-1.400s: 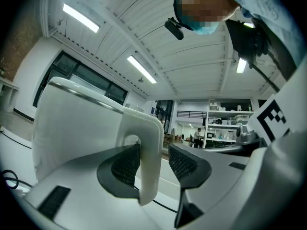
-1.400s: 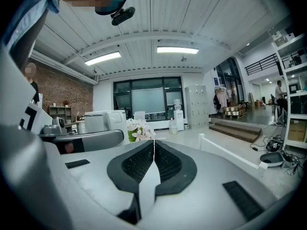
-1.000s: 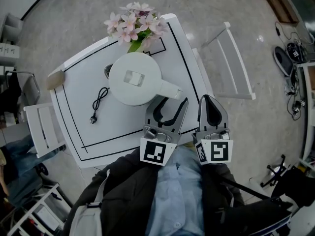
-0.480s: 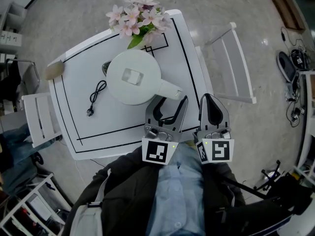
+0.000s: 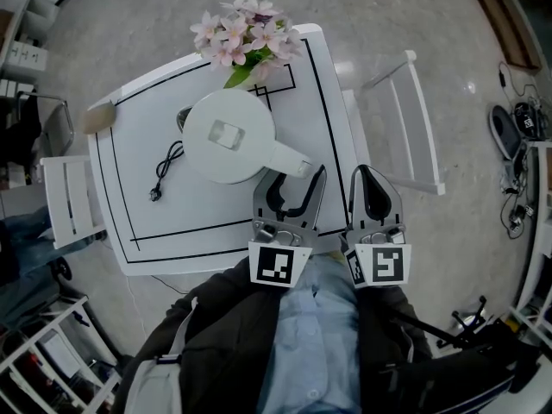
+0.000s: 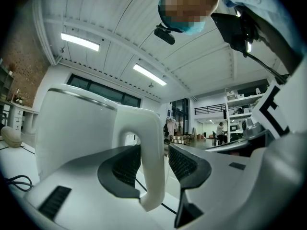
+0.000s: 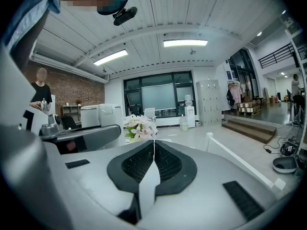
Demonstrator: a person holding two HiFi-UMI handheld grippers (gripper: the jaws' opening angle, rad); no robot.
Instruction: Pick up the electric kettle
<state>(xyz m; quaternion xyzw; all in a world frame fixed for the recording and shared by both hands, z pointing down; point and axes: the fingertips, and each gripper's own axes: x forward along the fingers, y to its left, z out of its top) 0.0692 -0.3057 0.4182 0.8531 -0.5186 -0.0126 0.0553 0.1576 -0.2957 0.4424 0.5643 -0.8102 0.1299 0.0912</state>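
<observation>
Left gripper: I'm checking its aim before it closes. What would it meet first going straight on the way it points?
The kettle handle, which stands between the open jaws of the left gripper. Beyond it comes the kettle body, though how far on is hard to judge.

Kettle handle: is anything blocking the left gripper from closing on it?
Nothing visible does. The kettle handle stands between the open jaws of the left gripper, close against one jaw with a small gap to the other.
</observation>
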